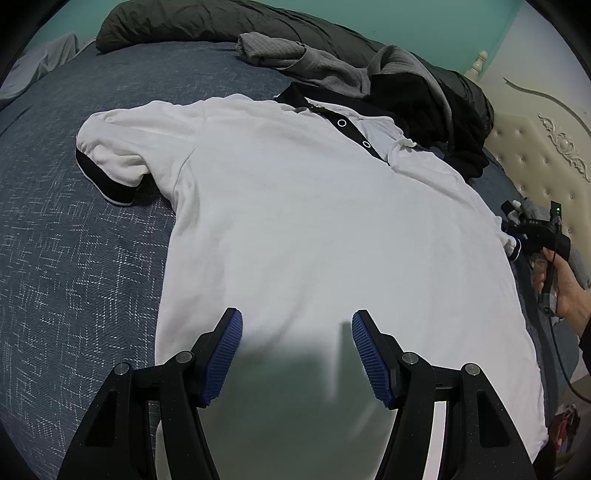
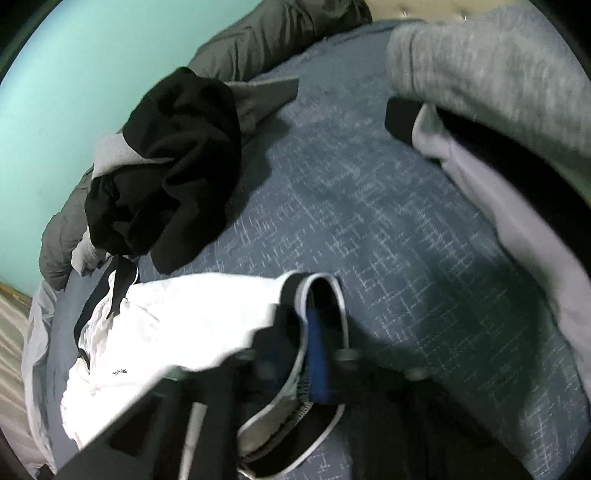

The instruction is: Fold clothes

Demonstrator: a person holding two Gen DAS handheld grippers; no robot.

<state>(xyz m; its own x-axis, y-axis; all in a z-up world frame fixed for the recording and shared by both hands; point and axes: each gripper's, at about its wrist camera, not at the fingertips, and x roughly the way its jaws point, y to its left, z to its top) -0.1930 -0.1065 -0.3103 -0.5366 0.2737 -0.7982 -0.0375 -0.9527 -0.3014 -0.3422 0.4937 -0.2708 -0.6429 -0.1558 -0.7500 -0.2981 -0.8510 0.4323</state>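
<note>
One white polo shirt (image 1: 314,229), flat.

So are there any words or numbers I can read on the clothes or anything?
None can be read.
White polo shirt: a tiny dark mark, too small and blurred to read.
Right hand-held gripper: a faint pale marking on its black body, too small to read.

Polo shirt (image 1: 295,221): lying flat on your bedspread (image 1: 74,258).
Clothes pile (image 1: 424,103): sitting behind its collar.
Duvet (image 1: 221,18): lying beyond, against the wall.
</note>
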